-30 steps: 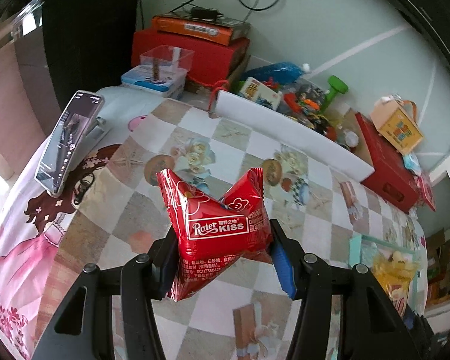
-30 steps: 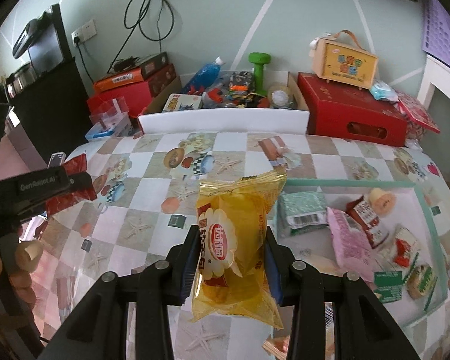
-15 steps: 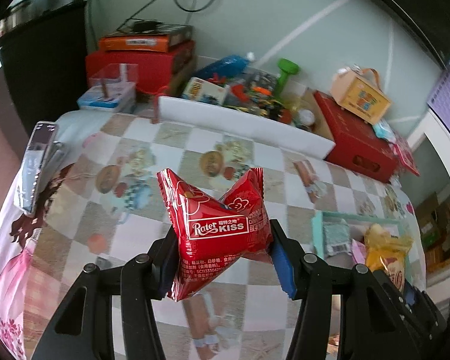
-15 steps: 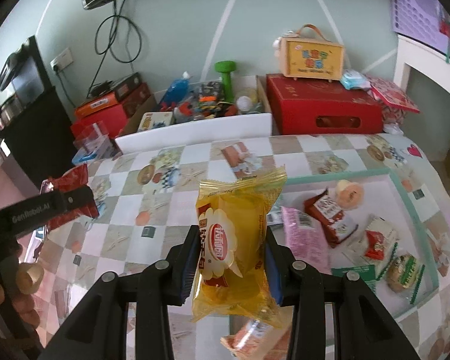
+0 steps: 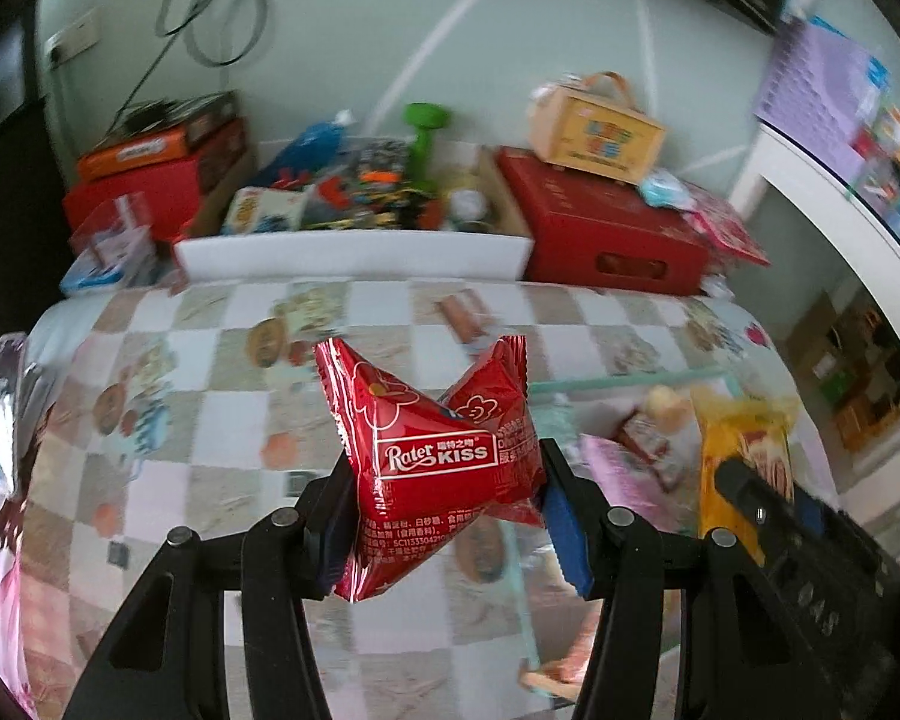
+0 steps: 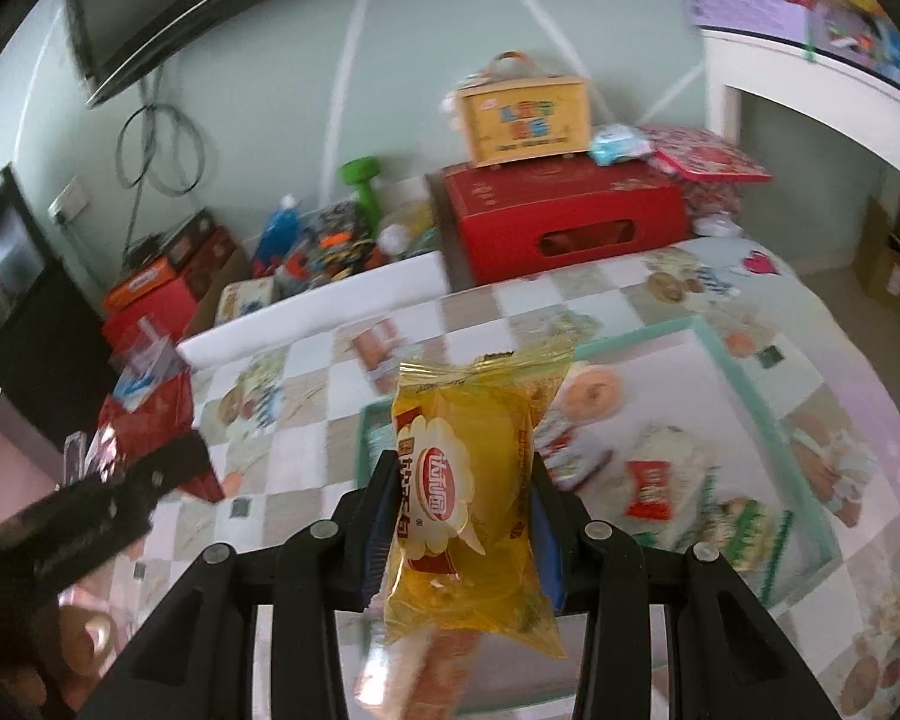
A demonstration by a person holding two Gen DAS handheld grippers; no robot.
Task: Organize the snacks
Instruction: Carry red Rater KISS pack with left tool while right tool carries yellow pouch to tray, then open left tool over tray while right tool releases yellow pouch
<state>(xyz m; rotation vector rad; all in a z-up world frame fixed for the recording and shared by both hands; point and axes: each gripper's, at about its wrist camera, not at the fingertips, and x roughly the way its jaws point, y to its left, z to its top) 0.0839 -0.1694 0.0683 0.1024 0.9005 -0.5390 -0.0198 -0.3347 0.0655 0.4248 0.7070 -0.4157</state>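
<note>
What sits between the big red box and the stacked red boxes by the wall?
A white-fronted box crammed with toys, including a green dumbbell; the right wrist view shows it.

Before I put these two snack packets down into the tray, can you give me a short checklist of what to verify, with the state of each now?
1. Left gripper holds the red Rater Kiss packet between both pads: ok.
2. Right gripper holds the yellow packet between both pads: ok.
3. Tray with the teal rim is in view ahead: ok.
4. Free place in the tray: cannot tell; several snacks already lie inside, and the picture is blurred.
5. The two grippers are apart, not touching: ok; the left one shows at the left edge of the right wrist view.
6. Packets undamaged: cannot tell; the red one is squeezed.
</note>
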